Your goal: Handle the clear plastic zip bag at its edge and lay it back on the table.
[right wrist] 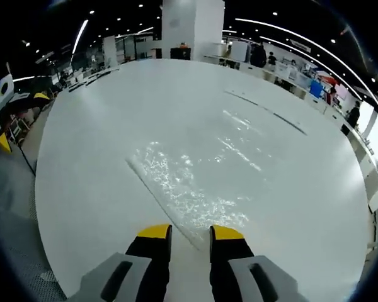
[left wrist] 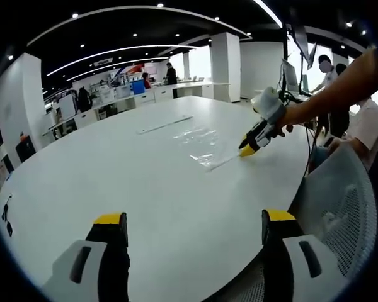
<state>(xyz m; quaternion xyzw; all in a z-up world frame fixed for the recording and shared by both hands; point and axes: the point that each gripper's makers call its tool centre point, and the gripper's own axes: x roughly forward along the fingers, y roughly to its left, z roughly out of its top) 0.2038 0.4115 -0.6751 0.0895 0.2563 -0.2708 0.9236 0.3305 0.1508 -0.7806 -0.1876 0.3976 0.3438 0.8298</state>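
The clear plastic zip bag (left wrist: 198, 141) lies flat on the white round table (left wrist: 113, 176). In the right gripper view the bag (right wrist: 189, 182) spreads out ahead, and its zip edge runs down into the narrow gap between the jaws. My right gripper (right wrist: 190, 234) is open by only a small gap, low over that edge. In the left gripper view the right gripper (left wrist: 247, 150), held by a person's hand, touches the bag's near corner. My left gripper (left wrist: 194, 220) is open wide near the table's front edge, well away from the bag, with nothing between its jaws.
A long thin clear strip (left wrist: 165, 124) lies on the table beyond the bag, seen also as the strip (right wrist: 264, 110). A mesh chair back (left wrist: 334, 201) stands at the table's right rim. People sit beyond it. Small black items (left wrist: 6, 214) lie at the left rim.
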